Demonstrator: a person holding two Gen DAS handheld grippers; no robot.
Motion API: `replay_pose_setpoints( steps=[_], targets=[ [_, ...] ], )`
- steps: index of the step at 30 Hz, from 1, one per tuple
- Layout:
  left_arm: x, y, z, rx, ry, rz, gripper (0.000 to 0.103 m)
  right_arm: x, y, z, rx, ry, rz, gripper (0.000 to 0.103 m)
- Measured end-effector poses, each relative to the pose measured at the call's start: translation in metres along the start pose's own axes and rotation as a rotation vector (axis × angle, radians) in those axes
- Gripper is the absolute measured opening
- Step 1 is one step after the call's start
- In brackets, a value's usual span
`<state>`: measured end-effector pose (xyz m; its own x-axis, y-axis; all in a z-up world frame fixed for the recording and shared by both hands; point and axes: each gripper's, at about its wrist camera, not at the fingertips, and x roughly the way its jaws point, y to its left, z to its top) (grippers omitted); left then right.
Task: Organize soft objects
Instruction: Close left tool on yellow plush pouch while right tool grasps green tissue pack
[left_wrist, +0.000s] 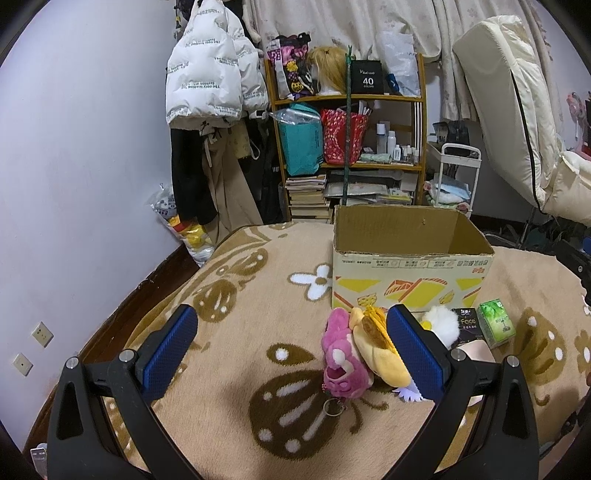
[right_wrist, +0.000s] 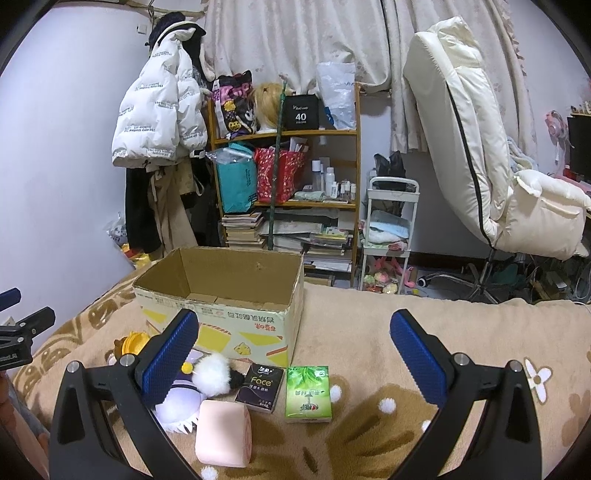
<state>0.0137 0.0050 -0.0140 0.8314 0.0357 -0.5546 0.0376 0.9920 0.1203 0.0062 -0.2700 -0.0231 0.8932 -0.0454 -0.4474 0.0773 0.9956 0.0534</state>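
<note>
The left gripper (left_wrist: 291, 347), jaws wide and empty, has the pink plush (left_wrist: 341, 360) at 1 o'clock, before the cardboard box (left_wrist: 410, 273). The right gripper (right_wrist: 293, 354) is also open and empty.

The right gripper (right_wrist: 293, 354) hangs wide apart over the blanket (right_wrist: 369, 332), above a green tissue pack (right_wrist: 307, 393) (a black one (right_wrist: 259, 387) just beside), near the cardboard box (right_wrist: 225, 291).
</note>
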Motion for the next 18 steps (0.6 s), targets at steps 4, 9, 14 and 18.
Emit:
replay_pose_setpoints(
  steps=[4, 9, 14, 18],
  targets=[
    [0.012, -0.006, 0.002, 0.007, 0.036, 0.033, 0.101, 0.005, 0.003, 0.006, -0.011, 0.003, 0.015, 0.103],
    [0.021, -0.016, 0.007, 0.014, 0.033, 0.010, 0.101, 0.015, 0.010, 0.004, -0.035, 0.029, 0.026, 0.103],
    [0.032, -0.029, 0.011, 0.033, 0.050, -0.012, 0.101, 0.033, 0.009, 0.005, -0.038, 0.085, 0.033, 0.103],
    [0.041, -0.038, 0.012, 0.046, 0.071, -0.036, 0.101, 0.048, 0.007, 0.003, -0.021, 0.134, 0.046, 0.103]
  ],
)
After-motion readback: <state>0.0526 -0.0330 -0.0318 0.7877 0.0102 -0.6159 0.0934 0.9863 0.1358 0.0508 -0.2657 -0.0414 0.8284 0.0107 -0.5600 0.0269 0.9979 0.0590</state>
